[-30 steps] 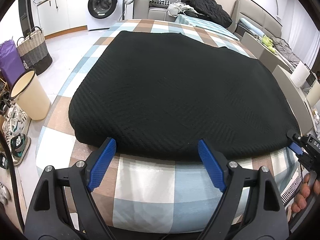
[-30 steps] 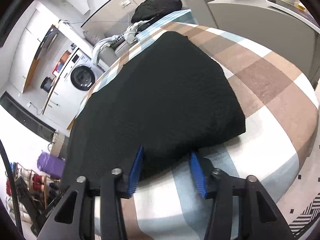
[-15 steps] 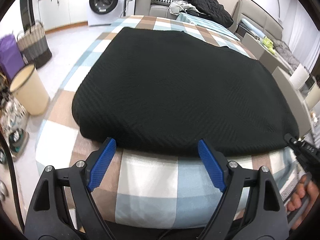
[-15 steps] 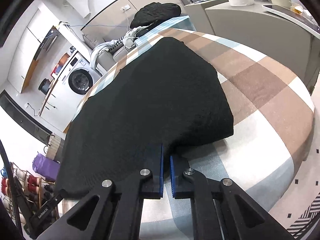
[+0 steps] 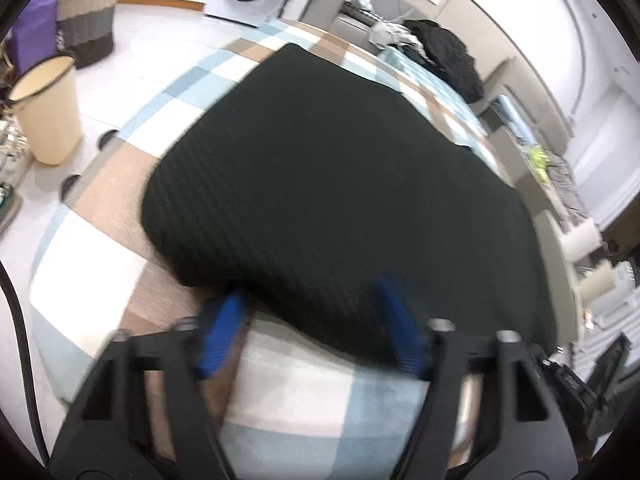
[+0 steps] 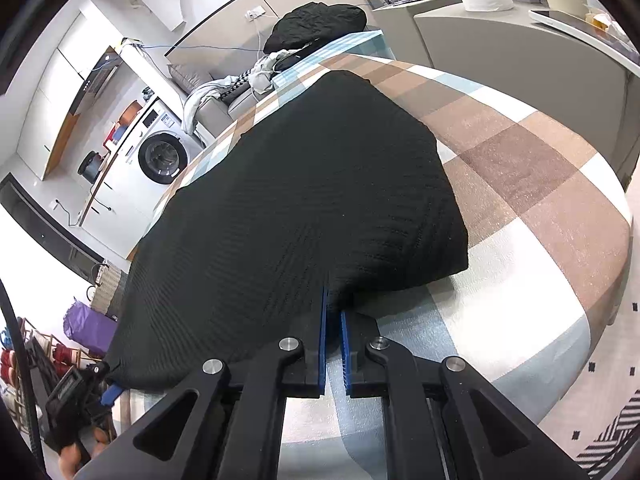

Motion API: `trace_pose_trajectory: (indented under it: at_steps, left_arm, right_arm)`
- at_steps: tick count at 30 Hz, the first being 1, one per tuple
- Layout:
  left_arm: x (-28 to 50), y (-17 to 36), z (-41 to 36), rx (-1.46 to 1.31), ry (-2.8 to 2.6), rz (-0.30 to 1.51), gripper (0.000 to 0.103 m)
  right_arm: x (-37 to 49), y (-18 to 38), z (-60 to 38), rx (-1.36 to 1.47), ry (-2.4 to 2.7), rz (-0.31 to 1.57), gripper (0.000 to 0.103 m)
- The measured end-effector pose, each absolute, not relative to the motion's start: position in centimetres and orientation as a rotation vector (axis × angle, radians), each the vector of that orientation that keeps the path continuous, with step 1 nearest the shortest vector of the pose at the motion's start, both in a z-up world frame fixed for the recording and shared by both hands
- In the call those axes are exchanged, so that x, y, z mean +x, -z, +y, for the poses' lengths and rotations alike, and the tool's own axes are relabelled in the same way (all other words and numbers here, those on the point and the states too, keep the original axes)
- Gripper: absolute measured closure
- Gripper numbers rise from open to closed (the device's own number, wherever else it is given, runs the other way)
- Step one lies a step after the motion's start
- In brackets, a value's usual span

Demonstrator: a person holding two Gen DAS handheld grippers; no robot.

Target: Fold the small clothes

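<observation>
Black knit garment (image 6: 304, 200) is being kept spread flat on checked cover of table (image 6: 540, 208). Near hem is being pinched by right gripper (image 6: 333, 320), jaws fully closed. Left gripper (image 5: 312, 332) jaws have just been closing; near-left hem is being straddled, blue pads (image 5: 220, 332) apart, contact obscured by blur.

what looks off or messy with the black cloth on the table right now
Nothing stands out. The black knitted cloth lies flat on the checked tablecloth. The right gripper is shut on its near edge, bunching it slightly there. The left gripper, jaws just closing, straddles the near edge by the other corner.
</observation>
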State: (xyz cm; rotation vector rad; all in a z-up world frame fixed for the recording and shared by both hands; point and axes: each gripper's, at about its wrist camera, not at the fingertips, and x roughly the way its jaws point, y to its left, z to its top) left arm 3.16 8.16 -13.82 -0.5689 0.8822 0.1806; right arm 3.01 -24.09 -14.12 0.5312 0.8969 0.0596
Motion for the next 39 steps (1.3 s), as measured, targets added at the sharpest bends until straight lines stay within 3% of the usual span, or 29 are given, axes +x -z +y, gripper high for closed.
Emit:
trace_pose_trajectory:
  at_steps: [1,4,9,11,13,14,16,18,21,27,29,30,31,34,39]
  left_arm:
    - [3.3,14.0,8.3,-0.571,-0.187,0.877,0.082]
    - [2.9,14.2,9.0,-0.609,-0.183,0.855,0.090]
    - [1.9,14.1,9.1,-0.605,-0.173,0.849,0.090]
    - [1.6,14.1,9.3,-0.613,-0.186,0.852,0.084]
    - [1.5,14.2,9.7,-0.634,-0.206,0.864,0.067]
    - [1.4,14.3,10.0,-0.646,-0.209,0.865,0.065]
    - [1.4,14.2,10.4,-0.656,-0.213,0.861,0.055]
    - [1.2,14.2,10.7,-0.653,-0.233,0.856,0.053]
    - [1.2,14.3,11.2,-0.656,-0.244,0.855,0.053]
    - [1.1,14.1,12.6,-0.656,-0.284,0.828,0.049]
    - [1.2,14.2,13.0,-0.665,-0.279,0.809,0.049]
    - [1.3,14.2,13.1,-0.667,-0.280,0.807,0.051]
    - [1.3,14.3,13.2,-0.670,-0.276,0.800,0.062]
    - [1.1,13.9,12.8,-0.649,-0.261,0.775,0.080]
    - [1.0,13.0,11.9,-0.563,-0.259,0.757,0.087]
  right_arm:
    - [3.1,14.1,-24.1,0.529,-0.060,0.897,0.098]
    - [2.9,13.8,-24.2,0.527,-0.063,0.881,0.098]
    - [2.5,13.6,-24.5,0.519,-0.050,0.863,0.098]
    - [2.7,13.9,-24.7,0.521,-0.054,0.888,0.098]
    - [2.7,14.1,-25.3,0.547,-0.052,0.908,0.091]
    - [2.6,13.9,-25.6,0.566,-0.057,0.906,0.087]
    - [2.1,13.6,-26.3,0.587,-0.044,0.895,0.071]
    - [1.4,13.3,-27.1,0.601,-0.001,0.872,0.059]
    - [0.9,13.2,-28.4,0.648,0.047,0.845,0.056]
    - [1.3,13.3,-29.4,0.720,0.086,0.802,0.056]
    - [1.8,13.2,-29.7,0.705,0.105,0.803,0.066]
    - [2.0,13.2,-29.7,0.705,0.106,0.804,0.072]
    - [2.0,13.2,-29.8,0.707,0.103,0.802,0.077]
    - [2.2,11.7,-28.9,0.619,0.052,0.762,0.086]
    - [2.1,10.3,-28.3,0.506,0.031,0.745,0.086]
